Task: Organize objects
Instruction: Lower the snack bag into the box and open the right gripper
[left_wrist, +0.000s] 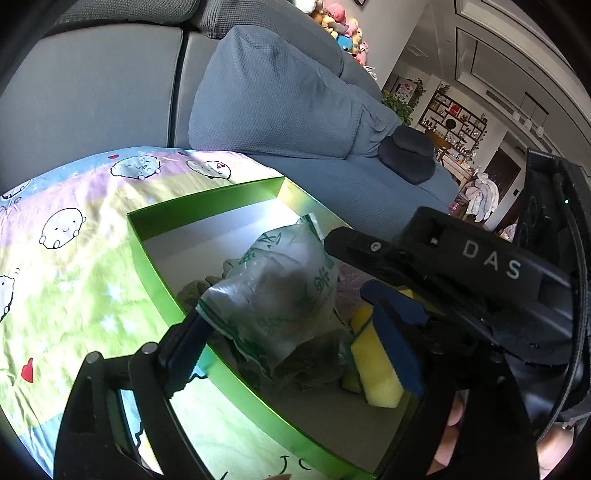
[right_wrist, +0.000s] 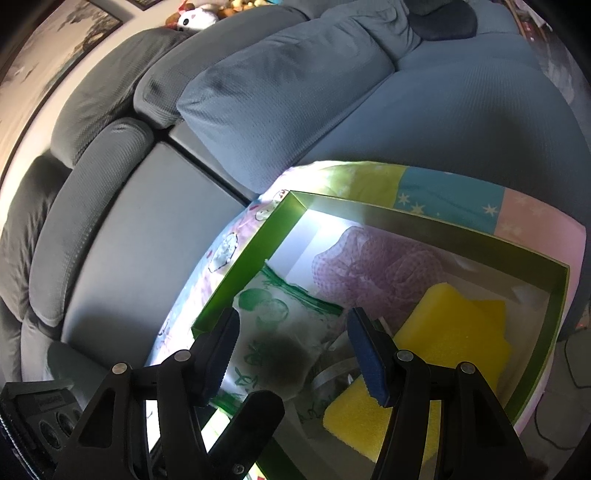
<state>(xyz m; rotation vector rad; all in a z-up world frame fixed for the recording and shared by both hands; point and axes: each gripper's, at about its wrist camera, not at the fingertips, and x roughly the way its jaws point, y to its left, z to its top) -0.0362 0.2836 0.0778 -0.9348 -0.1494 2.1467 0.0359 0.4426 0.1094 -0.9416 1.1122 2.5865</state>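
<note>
1. Risk: the crinkly plastic bag (left_wrist: 280, 295) sits loosely on top of the pile in the green box (left_wrist: 155, 218). It could snag on a finger as the left gripper (left_wrist: 295, 343) pulls out and get dragged over the near wall.
2. Risk: the right gripper (right_wrist: 295, 354) could nudge the yellow sponge (right_wrist: 454, 332) at its right finger.
3. Left gripper: jaws wide, bag between them, pads not pressing.
4. Right gripper: jaws about half open over the bag; can't tell whether they're touching it.

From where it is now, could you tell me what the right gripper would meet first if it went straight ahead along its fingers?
Most likely the clear plastic bag with green print: it lies between and just ahead of the right gripper fingers, inside the green box. Depth is hard to judge through the fisheye; the purple mesh pouf lies beyond.
</note>
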